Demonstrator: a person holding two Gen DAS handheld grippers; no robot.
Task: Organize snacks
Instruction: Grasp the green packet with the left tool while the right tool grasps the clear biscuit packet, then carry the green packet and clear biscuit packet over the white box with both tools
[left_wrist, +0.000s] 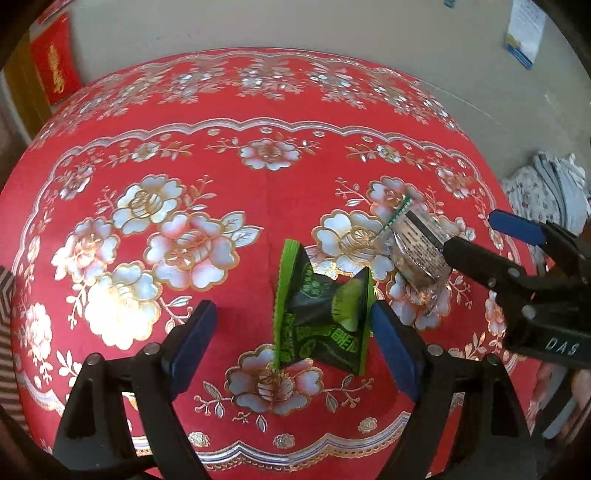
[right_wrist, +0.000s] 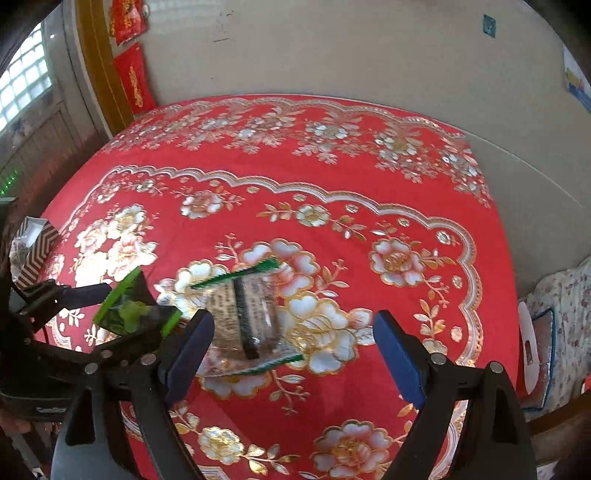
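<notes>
Two snack packets sit out on the red flowered tablecloth, and both are right in the thick of it! First up, the green snack packet, dark with bright green crimped ends, lying near the middle of the cloth over a printed blossom; it sits between the fingers of the left gripper, closer to the right-hand blue pad, and from the left wrist view I cannot tell whether that pad is touching its edge. Those jaws are spread wide, nothing pinched. Just beside it, further back and to the right in that view, lies the clear snack packet, see-through wrapping with a dark printed band and thin green end strips, tilted across a big white flower. Over to the right wrist view: the same clear packet lies ahead of the right gripper, nearer its left finger, partly hidden behind that pad, and the jaws stand well apart, gripping nothing. The green packet shows at the left, with the left gripper around it. From the left wrist camera the right gripper comes in from the right edge, one black finger over the near end of the clear packet. Further out: a striped box at the cloth's left edge, a pale wall behind, red hangings on it.
</notes>
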